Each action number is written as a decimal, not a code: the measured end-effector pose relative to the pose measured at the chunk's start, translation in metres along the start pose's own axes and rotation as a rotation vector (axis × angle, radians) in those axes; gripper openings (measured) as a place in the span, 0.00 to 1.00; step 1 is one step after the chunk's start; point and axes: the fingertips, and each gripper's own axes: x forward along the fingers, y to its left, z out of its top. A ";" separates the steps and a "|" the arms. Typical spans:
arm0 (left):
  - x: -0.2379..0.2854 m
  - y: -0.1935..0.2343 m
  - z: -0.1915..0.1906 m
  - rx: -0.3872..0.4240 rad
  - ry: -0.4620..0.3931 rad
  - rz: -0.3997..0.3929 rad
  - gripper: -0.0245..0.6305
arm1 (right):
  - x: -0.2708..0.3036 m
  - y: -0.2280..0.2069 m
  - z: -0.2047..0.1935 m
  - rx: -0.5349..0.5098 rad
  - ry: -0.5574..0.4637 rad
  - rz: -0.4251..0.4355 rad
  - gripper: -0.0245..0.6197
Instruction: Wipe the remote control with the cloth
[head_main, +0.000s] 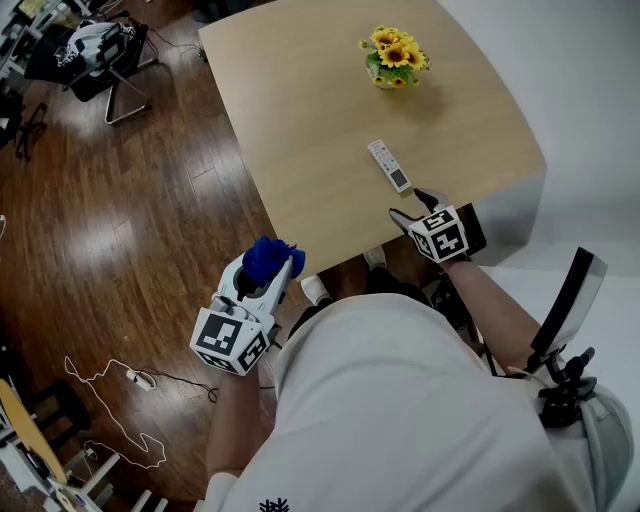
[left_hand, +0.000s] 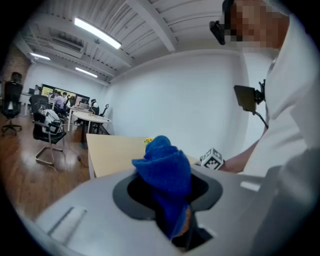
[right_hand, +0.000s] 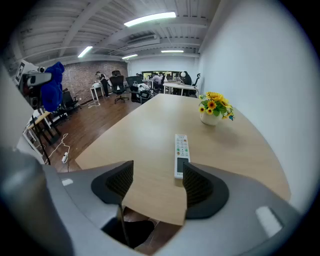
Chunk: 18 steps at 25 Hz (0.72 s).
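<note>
Looking down in the head view, one pale wooden table (head_main: 300, 120) has one remote control (head_main: 389, 165) lying flat on it, near the table edge closest to the person. One pot of yellow flowers (head_main: 394, 55) stands farther in on the table. Two grippers show. The left gripper (head_main: 288, 263) is off the table, over the brown floor (head_main: 120, 220), and it pinches one blue cloth (head_main: 266, 257). The right gripper (head_main: 411, 205) hangs just over the table's near edge, close to the remote control but not touching it.

The left gripper view shows its jaws squeezed on the cloth (left_hand: 165, 172), which sticks up in a bunched lump. The table lies behind it.

The right gripper view shows its two black jaws wide apart, with nothing held between them. The remote control (right_hand: 181, 152) lies on the table just past one jaw tip. It is long, thin and white. It has little coloured buttons at its far end and a grey screen at its near end, and it lies face up.
</note>
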 end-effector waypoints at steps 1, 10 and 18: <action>-0.002 -0.002 -0.001 -0.003 -0.006 0.005 0.26 | 0.004 -0.003 -0.001 0.001 0.007 -0.002 0.53; 0.016 -0.012 0.023 -0.002 0.002 0.112 0.26 | 0.077 -0.041 0.004 -0.042 0.058 0.017 0.53; 0.023 -0.020 0.021 -0.038 0.056 0.201 0.26 | 0.117 -0.046 0.005 -0.016 0.077 0.059 0.53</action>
